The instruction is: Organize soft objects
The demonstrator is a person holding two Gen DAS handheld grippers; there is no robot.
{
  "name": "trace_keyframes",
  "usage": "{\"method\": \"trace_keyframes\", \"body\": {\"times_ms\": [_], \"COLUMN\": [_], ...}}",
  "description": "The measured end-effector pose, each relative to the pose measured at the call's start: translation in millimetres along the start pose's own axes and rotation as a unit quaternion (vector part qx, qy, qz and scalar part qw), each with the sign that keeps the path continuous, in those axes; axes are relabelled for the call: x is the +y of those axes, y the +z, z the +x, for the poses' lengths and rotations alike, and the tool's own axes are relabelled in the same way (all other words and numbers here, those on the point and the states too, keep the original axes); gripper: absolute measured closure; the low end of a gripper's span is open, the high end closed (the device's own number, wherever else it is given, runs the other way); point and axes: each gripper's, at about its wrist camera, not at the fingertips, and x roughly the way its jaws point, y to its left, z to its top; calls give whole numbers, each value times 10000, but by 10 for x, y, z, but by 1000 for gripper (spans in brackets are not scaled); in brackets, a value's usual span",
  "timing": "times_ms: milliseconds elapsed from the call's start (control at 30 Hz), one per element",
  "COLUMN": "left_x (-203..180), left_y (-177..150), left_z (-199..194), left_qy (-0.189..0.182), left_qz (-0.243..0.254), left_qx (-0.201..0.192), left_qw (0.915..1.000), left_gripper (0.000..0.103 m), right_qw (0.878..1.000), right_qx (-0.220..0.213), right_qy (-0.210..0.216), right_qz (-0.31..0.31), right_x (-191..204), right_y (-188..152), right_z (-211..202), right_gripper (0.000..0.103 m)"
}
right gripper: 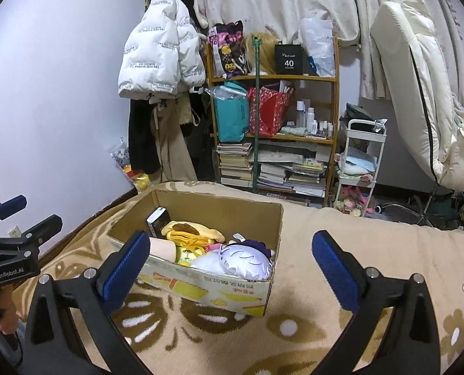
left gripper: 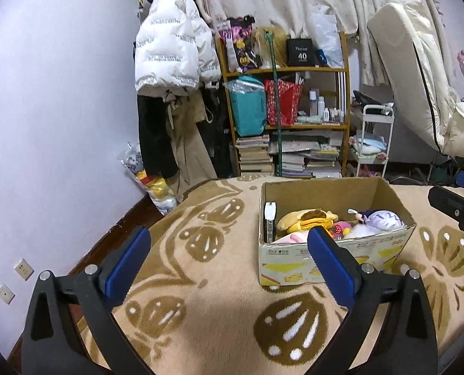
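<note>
Left gripper [left gripper: 229, 250] fingers spread wide, nothing held, hovering just short of the cardboard box [left gripper: 332, 259]. Right gripper [right gripper: 232, 253] likewise wide apart and empty, beside the box. Box sits on patterned blanket [left gripper: 219, 312]; inside it: purple-haired plush [right gripper: 244, 261], yellow plush [right gripper: 194, 232].

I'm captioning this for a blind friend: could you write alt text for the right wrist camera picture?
An open cardboard box of plush toys, a pale purple plush nearest, sits on a beige patterned blanket between the open blue-padded fingers of the right gripper. Behind stand a cluttered bookshelf and a white puffer jacket.
</note>
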Motion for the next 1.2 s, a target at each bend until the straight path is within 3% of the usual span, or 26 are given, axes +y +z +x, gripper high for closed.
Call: {"method": "trace_keyframes", "body": {"times_ms": [433, 900, 1200], "left_x": [59, 88, 8], "left_y": [-129, -185, -202], "left_z": [-403, -356, -274], "left_qy": [66, -56, -51], "left_qz": [-22, -173, 47], "left_qx": [-265, -355, -282], "left_qw": [9996, 9992, 9996], "left_gripper": [4, 1, 1], "right_qw": [9999, 9998, 9998], "right_qx": [-118, -113, -70], "right_qy": [-17, -163, -201], "right_qz": [74, -53, 18], "right_x": [8, 3, -35], "right_y": [-69, -169, -146], "right_z": [-357, -457, -429], "right_gripper": [0, 0, 0]}}
